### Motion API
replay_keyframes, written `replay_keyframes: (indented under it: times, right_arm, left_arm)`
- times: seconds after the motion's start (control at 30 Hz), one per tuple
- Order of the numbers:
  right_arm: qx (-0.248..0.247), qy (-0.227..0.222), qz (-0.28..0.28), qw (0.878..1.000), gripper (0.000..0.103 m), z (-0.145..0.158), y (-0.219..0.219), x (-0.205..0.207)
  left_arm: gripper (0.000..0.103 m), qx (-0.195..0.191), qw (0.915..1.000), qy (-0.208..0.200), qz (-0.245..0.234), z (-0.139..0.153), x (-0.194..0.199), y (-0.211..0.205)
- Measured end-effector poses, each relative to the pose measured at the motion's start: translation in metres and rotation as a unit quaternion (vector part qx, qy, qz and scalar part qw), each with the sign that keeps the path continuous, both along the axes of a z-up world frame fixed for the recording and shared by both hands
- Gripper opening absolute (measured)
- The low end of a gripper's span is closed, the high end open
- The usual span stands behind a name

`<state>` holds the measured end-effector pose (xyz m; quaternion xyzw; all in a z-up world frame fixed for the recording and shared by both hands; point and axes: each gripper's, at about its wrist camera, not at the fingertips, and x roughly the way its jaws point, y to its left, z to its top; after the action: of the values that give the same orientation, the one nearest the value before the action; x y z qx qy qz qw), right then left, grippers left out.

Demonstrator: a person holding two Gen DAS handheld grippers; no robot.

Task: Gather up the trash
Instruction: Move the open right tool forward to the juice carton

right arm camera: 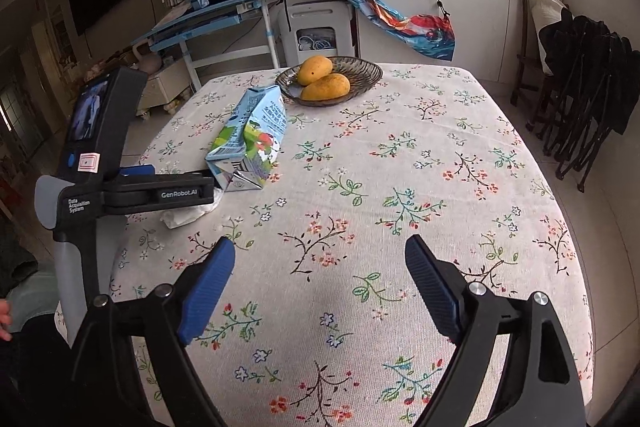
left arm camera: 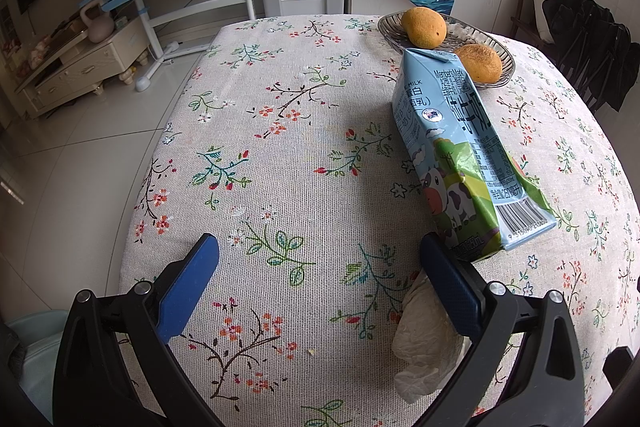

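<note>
My left gripper (left arm camera: 319, 245) hangs over the table (left arm camera: 280, 155) with its fingers (left arm camera: 188, 287) spread wide and nothing between them. My right gripper (right arm camera: 320, 247) is the same, fingers (right arm camera: 208, 291) spread wide over bare cloth, holding nothing.

The trash is two things. One crushed milk carton (left arm camera: 460, 155) lies on its side, just past my left gripper's right finger. One crumpled white tissue (left arm camera: 424, 339) lies near that same finger, partly hidden under it. From my right side, the carton (right arm camera: 250, 139) and the tissue (right arm camera: 186, 215) are both far to the left, close to the left edge of the table.

The flowered cloth has a lot of open room in the middle and on the right. The left edge drops off to a pale tiled floor (left arm camera: 80, 167). The far edge is just behind one glass dish (right arm camera: 360, 71) with two mangoes (right arm camera: 316, 69) in it. The top of the carton is just beside the dish.

Past the right edge stands a dark folded rack (right arm camera: 584, 99). Beyond the far edge is one blue desk (right arm camera: 216, 19).
</note>
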<state>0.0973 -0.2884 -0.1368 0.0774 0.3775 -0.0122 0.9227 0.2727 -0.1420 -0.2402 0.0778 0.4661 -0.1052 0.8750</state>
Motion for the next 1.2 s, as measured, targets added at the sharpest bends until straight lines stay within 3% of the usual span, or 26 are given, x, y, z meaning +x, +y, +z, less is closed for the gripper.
replay_keyframes:
  times: [0.17, 0.4, 0.57, 0.8, 0.93, 1.0, 1.2]
  right_arm:
    - [0.005, 0.012, 0.012, 1.000, 0.083, -0.004, -0.013, 0.011]
    - [0.050, 0.015, 0.015, 0.999, 0.084, -0.005, -0.025, 0.033]
    - [0.052, 0.012, 0.038, 0.998, 0.084, -0.002, -0.014, 0.057]
    - [0.040, 0.011, 0.074, 0.996, 0.084, 0.005, 0.017, 0.096]
    - [0.020, 0.023, 0.086, 0.996, 0.084, 0.001, 0.037, 0.115]
    - [0.008, 0.034, 0.088, 0.996, 0.084, -0.003, 0.046, 0.126]
    - [-0.020, 0.082, 0.084, 0.993, 0.081, -0.020, 0.054, 0.154]
  left_arm:
    - [0.097, 0.000, 1.0000, 0.000, 0.000, 0.000, 0.000, 0.000]
    - [0.097, -0.001, 1.0000, 0.000, 0.000, 0.000, 0.000, 0.001]
    - [0.097, 0.003, 0.9997, 0.013, -0.020, 0.002, -0.001, 0.002]
    - [0.097, 0.024, 0.9996, -0.003, 0.012, 0.005, -0.024, 0.034]
    - [0.097, 0.041, 0.9989, -0.020, 0.007, 0.011, -0.037, 0.044]
    - [0.097, 0.035, 0.9992, -0.021, 0.004, 0.015, -0.040, 0.048]
    - [0.097, -0.035, 0.9988, 0.009, -0.034, 0.025, -0.056, 0.049]
